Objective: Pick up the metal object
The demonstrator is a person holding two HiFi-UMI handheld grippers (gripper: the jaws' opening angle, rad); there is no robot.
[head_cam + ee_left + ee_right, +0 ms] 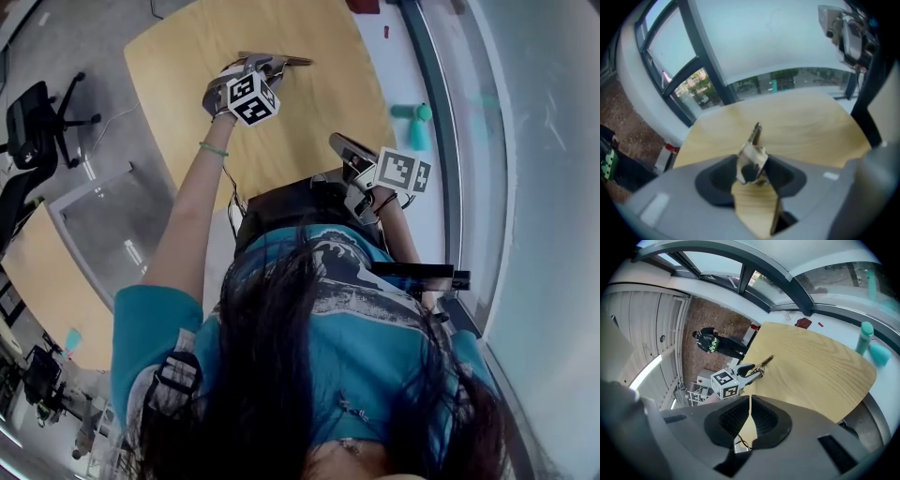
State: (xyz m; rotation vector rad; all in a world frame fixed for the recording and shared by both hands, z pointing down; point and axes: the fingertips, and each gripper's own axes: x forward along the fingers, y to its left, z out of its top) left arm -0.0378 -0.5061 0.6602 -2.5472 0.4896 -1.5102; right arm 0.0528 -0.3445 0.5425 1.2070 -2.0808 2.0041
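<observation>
One risk: left tongs (752,177) stand wide, the metal object (751,154) unpinched between them over the desk (811,126), so lifting now drops it. Right tongs (749,417) closed, empty.

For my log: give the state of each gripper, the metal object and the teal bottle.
left gripper: jaws wide apart, not clamping.
metal object: between the left gripper's jaws, above the table.
right gripper: jaws shut, nothing between them.
teal bottle: standing upright.
</observation>
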